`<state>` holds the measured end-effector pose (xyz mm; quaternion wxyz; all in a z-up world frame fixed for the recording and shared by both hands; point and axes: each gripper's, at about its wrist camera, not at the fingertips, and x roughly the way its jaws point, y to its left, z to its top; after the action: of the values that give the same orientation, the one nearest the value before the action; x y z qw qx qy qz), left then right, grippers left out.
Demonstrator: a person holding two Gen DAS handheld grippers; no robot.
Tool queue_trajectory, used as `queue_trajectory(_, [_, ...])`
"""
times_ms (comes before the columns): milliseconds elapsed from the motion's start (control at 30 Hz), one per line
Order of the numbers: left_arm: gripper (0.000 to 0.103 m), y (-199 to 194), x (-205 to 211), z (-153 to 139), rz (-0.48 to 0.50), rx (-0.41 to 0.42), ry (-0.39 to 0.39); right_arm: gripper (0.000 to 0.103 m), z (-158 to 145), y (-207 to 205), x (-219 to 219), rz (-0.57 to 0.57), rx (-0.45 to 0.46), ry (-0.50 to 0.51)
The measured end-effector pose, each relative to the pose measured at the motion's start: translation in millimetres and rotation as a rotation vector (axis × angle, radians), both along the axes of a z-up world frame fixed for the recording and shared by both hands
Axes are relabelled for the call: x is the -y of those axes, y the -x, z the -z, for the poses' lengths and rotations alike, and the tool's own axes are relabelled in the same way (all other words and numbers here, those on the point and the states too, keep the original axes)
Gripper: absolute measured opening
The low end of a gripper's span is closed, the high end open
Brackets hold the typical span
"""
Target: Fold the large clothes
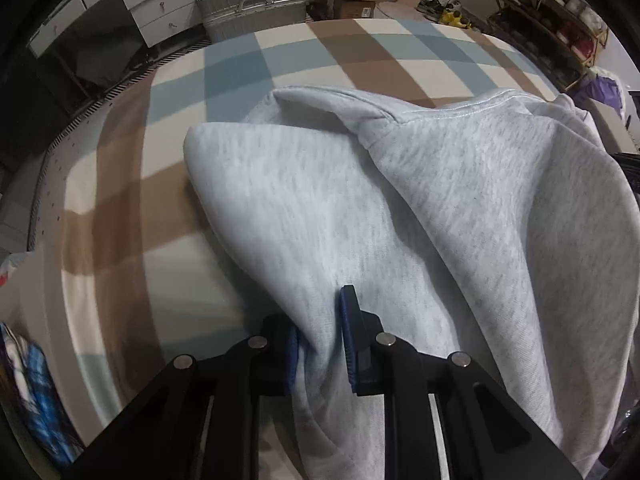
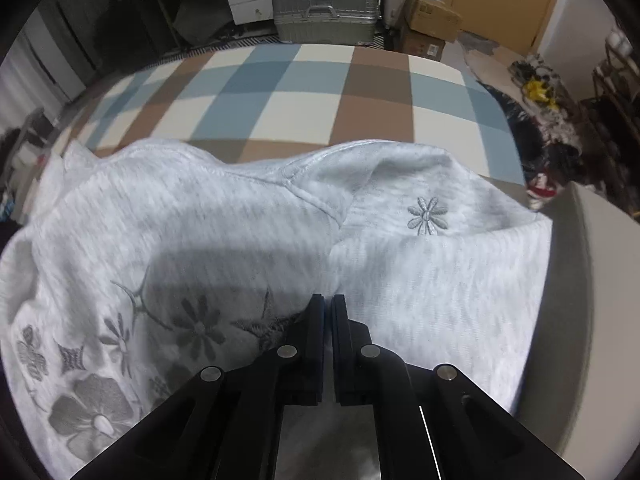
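A light grey sweatshirt point(image 1: 460, 208) lies rumpled on a bed with a checked cover point(image 1: 256, 64). In the left wrist view my left gripper point(image 1: 320, 320) is shut on a raised fold of the sweatshirt, with the cloth bunched between the blue pads point(image 1: 349, 336). In the right wrist view the sweatshirt point(image 2: 224, 224) shows embroidered grey flowers point(image 2: 427, 216) and more at the lower left. My right gripper point(image 2: 327, 300) points down onto it. Its jaws stand almost together, with a thin strip of the cloth pinched between them.
Past the far edge of the checked cover point(image 2: 304, 92) stand a silver suitcase point(image 2: 326, 10), cardboard boxes point(image 2: 430, 20) and white drawers point(image 1: 156, 4). A shoe rack point(image 1: 560, 28) is at the far right. A dark fluffy heap point(image 2: 552, 148) lies by the bed's right side.
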<state>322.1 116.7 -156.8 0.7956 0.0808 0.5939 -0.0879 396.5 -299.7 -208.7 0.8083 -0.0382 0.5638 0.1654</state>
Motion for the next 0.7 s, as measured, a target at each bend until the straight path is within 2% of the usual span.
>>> queue_trajectory(133, [0.015,-24.9,-26.5,0.7,-0.040,0.006,-0.046,0.004,-3.9,-18.0,-18.6,-0.010,0.000,-0.051])
queue_trajectory(233, [0.015,-45.0,-25.2,5.9,-0.079,0.030,-0.106,0.003,-7.6,-38.7,-40.8,-0.014,0.008,-0.067])
queue_trajectory(333, [0.020,-51.9,-35.3,4.9,-0.133,0.061,-0.138,0.001,-7.3,-62.3,-53.9,0.000,0.049,-0.081])
queue_trajectory(367, [0.023,-50.5,-36.8,3.0,-0.157,0.067,-0.139,0.001,-6.9,-67.0,-54.5,0.013,0.058,-0.090])
queue_trajectory(400, [0.023,-44.5,-38.8,-2.8,-0.184,0.079,-0.139,0.005,-9.2,-70.6,-55.3,0.034,0.067,-0.092])
queue_trajectory(467, [0.023,-28.4,-37.4,-19.7,-0.223,0.144,-0.160,0.008,-22.1,-62.5,-53.8,0.059,0.102,-0.106])
queue_trajectory(500, [0.023,-11.7,-33.8,-35.3,-0.233,0.207,-0.153,0.009,-34.6,-52.3,-51.4,0.055,0.147,-0.131])
queue_trajectory(533, [0.024,4.8,-25.7,-49.9,-0.238,0.268,-0.130,0.013,-47.7,-41.6,-49.7,0.050,0.196,-0.150])
queue_trajectory(567, [0.033,6.6,-20.6,-56.7,-0.232,0.295,-0.100,0.017,-59.8,-31.2,-50.4,0.038,0.242,-0.175])
queue_trajectory(600, [0.055,22.9,-9.4,-69.5,-0.203,0.314,-0.034,0.035,-78.2,-11.4,-51.0,0.016,0.290,-0.232])
queue_trajectory(633, [0.065,39.3,5.0,-79.5,-0.155,0.325,0.043,0.065,-87.5,0.7,-54.5,-0.009,0.300,-0.289])
queue_trajectory(667, [0.074,48.4,16.7,-84.6,-0.119,0.331,0.093,0.075,-94.8,13.7,-60.8,-0.043,0.290,-0.350])
queue_trajectory(700, [0.074,65.1,32.2,-89.4,-0.064,0.336,0.151,0.079,-100.2,34.3,-72.0,-0.094,0.272,-0.414])
